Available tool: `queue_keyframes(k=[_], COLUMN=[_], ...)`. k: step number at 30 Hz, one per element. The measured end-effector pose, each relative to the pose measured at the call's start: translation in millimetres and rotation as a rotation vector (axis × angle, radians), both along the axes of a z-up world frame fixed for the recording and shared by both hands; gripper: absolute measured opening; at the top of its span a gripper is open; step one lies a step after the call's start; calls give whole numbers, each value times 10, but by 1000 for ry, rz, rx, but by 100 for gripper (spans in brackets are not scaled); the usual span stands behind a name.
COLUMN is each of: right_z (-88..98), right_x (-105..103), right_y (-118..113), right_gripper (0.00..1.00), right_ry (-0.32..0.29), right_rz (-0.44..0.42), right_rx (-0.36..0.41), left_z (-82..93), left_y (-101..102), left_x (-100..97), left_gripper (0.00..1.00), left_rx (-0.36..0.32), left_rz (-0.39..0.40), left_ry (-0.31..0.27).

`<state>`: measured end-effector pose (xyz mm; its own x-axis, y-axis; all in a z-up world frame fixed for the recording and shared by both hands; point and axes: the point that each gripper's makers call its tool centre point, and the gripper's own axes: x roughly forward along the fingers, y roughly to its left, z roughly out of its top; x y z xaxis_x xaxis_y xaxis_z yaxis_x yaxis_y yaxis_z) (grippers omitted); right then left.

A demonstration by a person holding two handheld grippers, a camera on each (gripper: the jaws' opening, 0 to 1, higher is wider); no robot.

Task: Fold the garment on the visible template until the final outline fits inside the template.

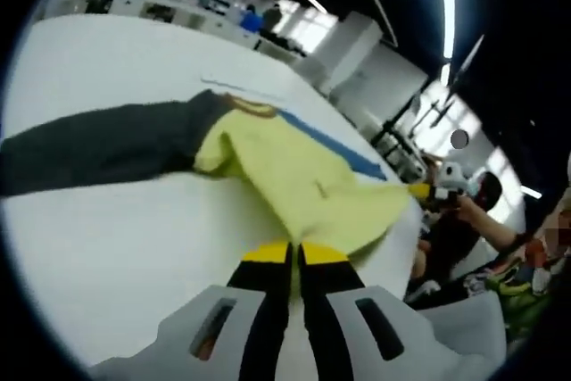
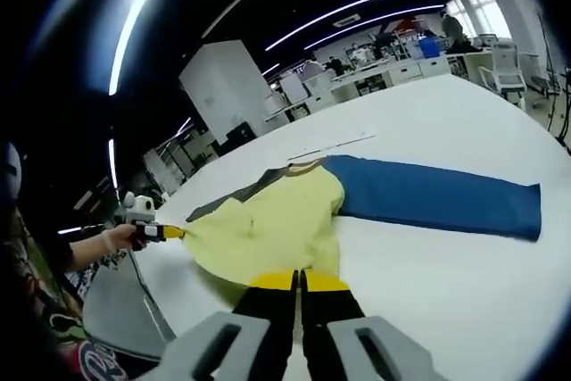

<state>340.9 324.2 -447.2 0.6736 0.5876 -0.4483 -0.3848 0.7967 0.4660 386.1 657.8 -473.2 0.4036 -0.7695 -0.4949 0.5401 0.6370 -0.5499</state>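
A shirt with a yellow body (image 1: 303, 176), a dark grey sleeve (image 1: 98, 144) and a blue sleeve (image 1: 335, 144) lies on the white table (image 1: 107, 247). My left gripper (image 1: 294, 252) is shut on the yellow hem at the near edge. My right gripper (image 1: 426, 191) pinches the hem's far corner. In the right gripper view, the right gripper (image 2: 298, 279) is shut on the yellow body (image 2: 268, 225), and the left gripper (image 2: 169, 232) holds the stretched corner. The blue sleeve (image 2: 437, 195) lies flat to the right, the grey sleeve (image 2: 223, 202) behind. A thin pale strip (image 2: 330, 144) lies beyond the collar.
The table edge (image 1: 406, 256) runs close by the hem. A person (image 1: 464, 229) stands beside it. Desks and a chair (image 2: 500, 64) stand beyond the table's far end. Bare tabletop (image 2: 446, 292) spreads below the blue sleeve.
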Motion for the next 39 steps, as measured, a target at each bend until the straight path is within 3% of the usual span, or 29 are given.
queue_keyframes(k=[7, 11, 13, 18, 27, 39], right_z=[-131, -257, -300, -440, -591, -730], right_x=[-248, -328, -357, -451, -565, -655], right_y=[130, 124, 120, 146, 195, 183], right_gripper=[0, 0, 0, 0, 0, 0], right_ry=[51, 92, 112, 161, 193, 238], right_rz=[92, 109, 115, 148, 208, 223], right_rx=[-31, -42, -44, -64, -115, -149], left_z=[-138, -202, -272, -374, -430, -534], left_y=[77, 132, 177, 229, 262, 281], left_x=[-310, -441, -539, -671, -805, -872], left_gripper=[0, 0, 0, 0, 0, 0], left_rx=[37, 44, 60, 67, 90, 96], left_rz=[3, 4, 17, 30, 20, 32], left_ry=[81, 119, 181, 231, 257, 276])
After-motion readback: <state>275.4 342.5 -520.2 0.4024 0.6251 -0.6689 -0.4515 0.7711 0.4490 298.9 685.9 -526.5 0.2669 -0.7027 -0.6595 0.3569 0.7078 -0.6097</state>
